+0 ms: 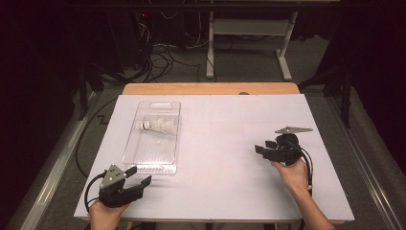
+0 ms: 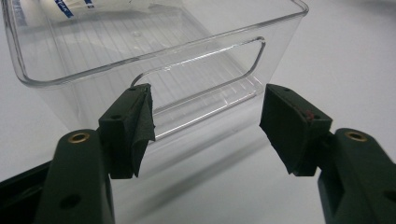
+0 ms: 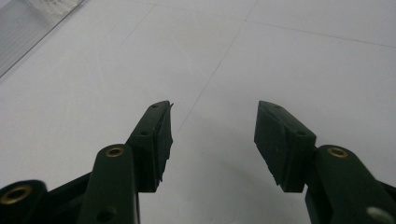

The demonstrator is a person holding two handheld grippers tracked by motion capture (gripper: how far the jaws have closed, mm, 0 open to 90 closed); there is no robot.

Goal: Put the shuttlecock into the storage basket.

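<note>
A shuttlecock [image 1: 155, 125] is lying in the far half of the clear bin [image 1: 136, 148], the left gripper [image 1: 139, 176] gaping empty just before its near wall, the right gripper [image 1: 262, 146] sitting well right, open and empty.

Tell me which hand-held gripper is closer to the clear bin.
The left hand-held gripper: its open jaws sit just short of the clear bin's near end wall, while the right hand-held gripper is far off across the bare table.
</note>
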